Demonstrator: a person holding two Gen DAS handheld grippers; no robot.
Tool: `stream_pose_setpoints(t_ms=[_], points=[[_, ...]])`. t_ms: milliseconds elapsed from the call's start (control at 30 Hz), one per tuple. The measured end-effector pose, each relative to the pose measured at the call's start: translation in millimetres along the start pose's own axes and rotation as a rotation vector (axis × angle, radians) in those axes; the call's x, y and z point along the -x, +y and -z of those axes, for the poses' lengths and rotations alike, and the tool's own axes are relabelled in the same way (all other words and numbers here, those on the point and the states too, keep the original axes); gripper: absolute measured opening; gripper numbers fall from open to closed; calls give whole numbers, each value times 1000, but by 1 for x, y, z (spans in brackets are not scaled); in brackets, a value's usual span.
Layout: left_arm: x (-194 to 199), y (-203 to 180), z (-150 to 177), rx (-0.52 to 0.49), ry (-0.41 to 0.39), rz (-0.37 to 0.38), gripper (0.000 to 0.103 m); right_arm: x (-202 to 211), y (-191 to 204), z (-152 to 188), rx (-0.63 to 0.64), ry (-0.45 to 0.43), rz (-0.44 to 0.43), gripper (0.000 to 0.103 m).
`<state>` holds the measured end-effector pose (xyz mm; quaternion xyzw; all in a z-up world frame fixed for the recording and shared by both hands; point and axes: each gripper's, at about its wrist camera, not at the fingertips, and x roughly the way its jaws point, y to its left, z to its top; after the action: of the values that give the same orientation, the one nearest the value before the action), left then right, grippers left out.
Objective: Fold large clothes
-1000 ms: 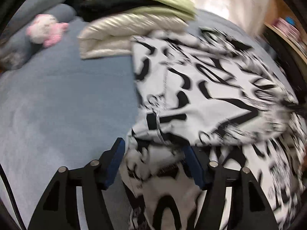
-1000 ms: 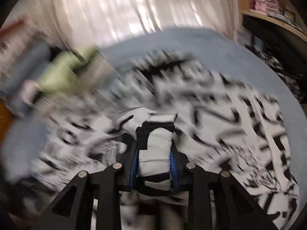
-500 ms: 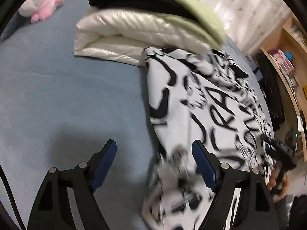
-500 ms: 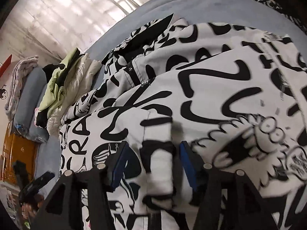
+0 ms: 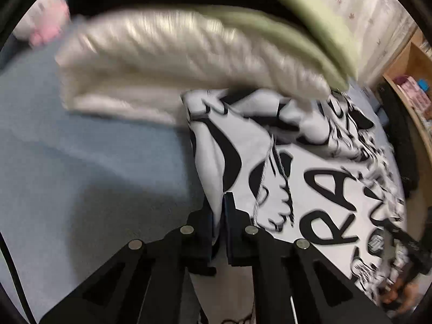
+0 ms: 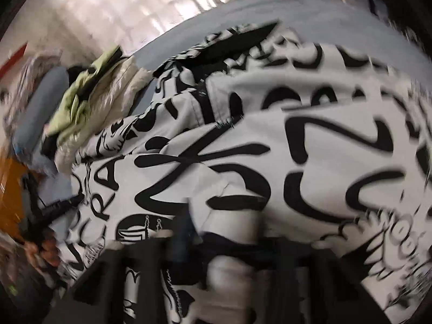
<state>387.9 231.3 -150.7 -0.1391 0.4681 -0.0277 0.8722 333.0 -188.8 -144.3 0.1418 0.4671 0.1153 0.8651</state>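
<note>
Garment [image 5: 310, 178] one, spread; left tongs [image 5: 219, 216] pinch its edge; right tongs [image 6: 224, 245] blurred, state unclear.

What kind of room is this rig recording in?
Most likely a bedroom. A blue bed sheet carries the black-and-white printed garment and a stack of folded clothes, with a pink plush toy near the head, curtains behind, and a wooden shelf alongside.

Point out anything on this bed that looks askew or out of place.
The top of the black-and-white garment is rumpled and runs under the overhanging cream puffer in the clothes pile, so it is not lying flat there. The left gripper pinches its side edge. Nothing looks damaged or spilled.
</note>
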Motion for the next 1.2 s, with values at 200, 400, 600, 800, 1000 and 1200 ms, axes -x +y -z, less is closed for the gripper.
stream_pose_setpoints(t_ms=[200, 400, 600, 800, 1000, 1200], points=[[15, -23, 11, -77, -214, -143, 2, 13, 22, -17, 122, -196, 97, 18], [6, -30, 17, -132, -232, -235, 5, -32, 1, -14, 47, -9, 171, 35], [49, -17, 19, -58, -220, -227, 23, 24, 15, -11, 59, -123, 197, 43], [83, -48, 49, -57, -161, -135, 23, 35, 67, 11, 137, -86, 78, 44], [47, -94, 92, -52, 40, -34, 23, 3, 122, 43, 174, 11, -48, 44], [22, -94, 110, -157, 38, -140, 23, -17, 91, 50, 178, 52, 62, 42]])
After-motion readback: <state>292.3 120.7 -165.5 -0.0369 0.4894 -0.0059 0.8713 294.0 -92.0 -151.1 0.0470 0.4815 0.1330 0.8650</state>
